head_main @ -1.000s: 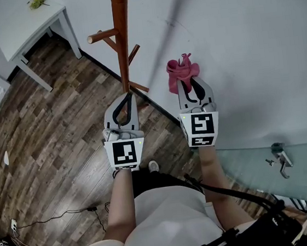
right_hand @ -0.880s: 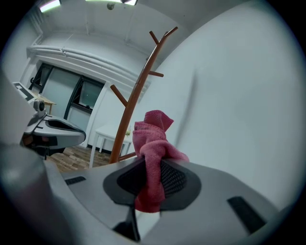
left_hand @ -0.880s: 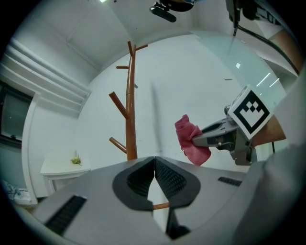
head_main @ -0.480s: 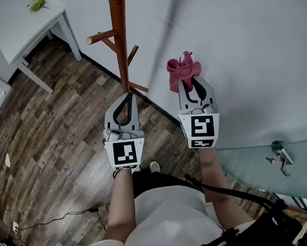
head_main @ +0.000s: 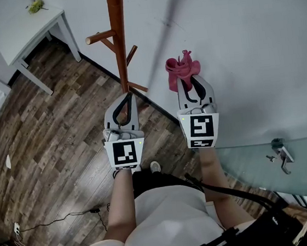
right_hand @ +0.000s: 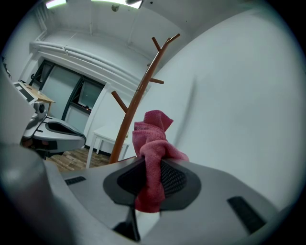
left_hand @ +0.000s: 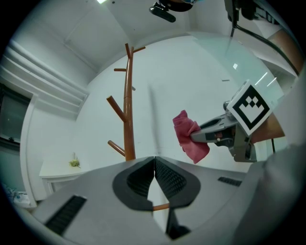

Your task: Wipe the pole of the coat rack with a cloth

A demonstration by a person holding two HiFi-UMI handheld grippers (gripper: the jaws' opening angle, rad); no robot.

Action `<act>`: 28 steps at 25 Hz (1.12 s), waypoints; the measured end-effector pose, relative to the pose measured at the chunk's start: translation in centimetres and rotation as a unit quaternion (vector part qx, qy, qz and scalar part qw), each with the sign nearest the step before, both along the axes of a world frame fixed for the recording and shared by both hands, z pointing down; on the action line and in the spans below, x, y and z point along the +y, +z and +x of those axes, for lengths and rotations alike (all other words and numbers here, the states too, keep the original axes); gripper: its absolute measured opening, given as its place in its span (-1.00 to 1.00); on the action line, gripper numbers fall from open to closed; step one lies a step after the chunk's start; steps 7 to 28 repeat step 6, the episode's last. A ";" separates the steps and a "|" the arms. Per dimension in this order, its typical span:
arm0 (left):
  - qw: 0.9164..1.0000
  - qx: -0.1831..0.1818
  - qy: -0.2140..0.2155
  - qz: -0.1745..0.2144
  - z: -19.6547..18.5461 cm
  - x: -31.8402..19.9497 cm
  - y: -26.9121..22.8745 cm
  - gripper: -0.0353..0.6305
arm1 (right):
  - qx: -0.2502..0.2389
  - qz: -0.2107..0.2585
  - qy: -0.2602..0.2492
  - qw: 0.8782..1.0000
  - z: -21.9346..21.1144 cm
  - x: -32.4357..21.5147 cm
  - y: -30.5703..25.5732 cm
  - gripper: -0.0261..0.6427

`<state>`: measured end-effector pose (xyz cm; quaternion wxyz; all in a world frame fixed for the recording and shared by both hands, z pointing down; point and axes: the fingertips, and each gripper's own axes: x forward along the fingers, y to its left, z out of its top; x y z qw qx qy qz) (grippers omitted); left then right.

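The pink cloth (right_hand: pixel 152 143) is pinched in the right tongs (head_main: pixel 186 82) and bunched above their tips. It is held in the air before the white wall (head_main: pixel 243 38), to the right of the coat rack pole (head_main: pixel 119 41) and apart from it. The left tongs (left_hand: pixel 154 159) are pressed together on nothing and pointed toward the pole. A white bench (head_main: pixel 22 30) is seen on the wooden floor (head_main: pixel 50 137) further left.

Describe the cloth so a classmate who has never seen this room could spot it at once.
Start at the white wall behind the wooden coat rack. To the rack's right, the right claw is held up before that wall, shut on the cloth. It is the only pink, crumpled thing.
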<state>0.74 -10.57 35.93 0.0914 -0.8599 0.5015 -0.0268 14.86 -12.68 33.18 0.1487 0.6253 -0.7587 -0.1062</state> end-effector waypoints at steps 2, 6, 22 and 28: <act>1.000 -0.002 0.000 -0.001 0.0 0.0 0.0 -0.84 | 0.000 0.001 0.000 1.000 0.0 0.0 -0.1 -0.67; 1.000 0.001 0.001 0.010 -0.1 0.1 -0.4 -0.85 | 0.001 0.004 -0.001 1.000 -0.2 0.2 -0.4 -0.67; 1.000 0.001 0.001 0.010 -0.1 0.1 -0.4 -0.85 | 0.001 0.004 -0.001 1.000 -0.2 0.2 -0.4 -0.67; 1.000 0.001 0.001 0.010 -0.1 0.1 -0.4 -0.85 | 0.001 0.004 -0.001 1.000 -0.2 0.2 -0.4 -0.67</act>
